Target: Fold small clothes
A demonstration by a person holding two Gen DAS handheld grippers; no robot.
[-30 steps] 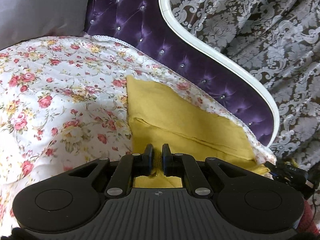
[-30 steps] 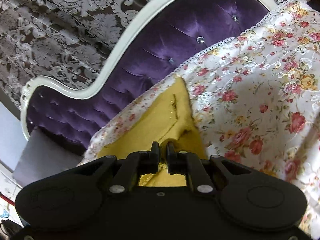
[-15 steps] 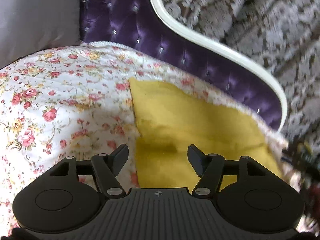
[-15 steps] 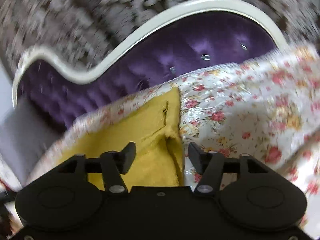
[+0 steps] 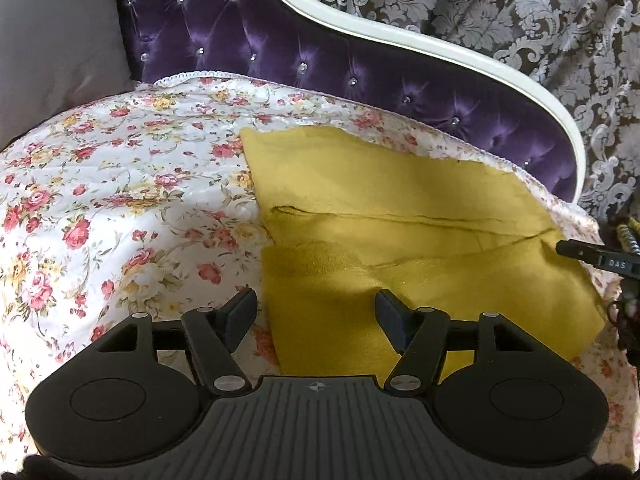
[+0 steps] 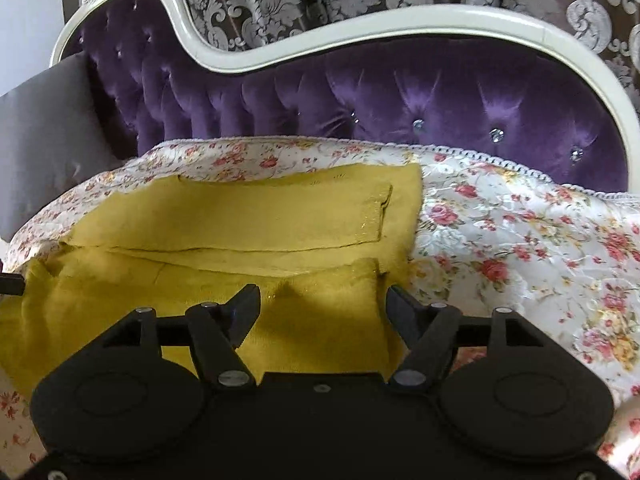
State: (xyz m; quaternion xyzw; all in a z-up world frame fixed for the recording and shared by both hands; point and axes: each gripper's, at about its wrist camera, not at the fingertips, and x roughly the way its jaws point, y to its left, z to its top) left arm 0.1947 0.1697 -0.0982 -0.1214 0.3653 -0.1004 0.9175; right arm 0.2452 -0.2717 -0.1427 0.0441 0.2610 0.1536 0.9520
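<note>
A mustard-yellow garment (image 5: 380, 200) lies folded flat on the floral bedspread (image 5: 120, 200), with a fold edge running across its middle. My left gripper (image 5: 316, 304) hovers open over the garment's near left corner, nothing between its fingers. In the right wrist view the same garment (image 6: 240, 220) fills the left half. My right gripper (image 6: 322, 298) is over its near right corner, its jaws opening and apart from the cloth. A black finger (image 5: 592, 256) of the other gripper shows at the right edge of the left wrist view.
Behind the bedspread (image 6: 520, 240) rises a purple tufted backrest (image 6: 400, 92) with a curved white frame (image 6: 400, 20). A grey cushion (image 5: 52, 32) leans at the far left. A patterned curtain (image 5: 520, 8) hangs behind.
Both grippers were shut on the yellow garment's near edge a second ago. They have opened and let it go, and both views have rolled level.
</note>
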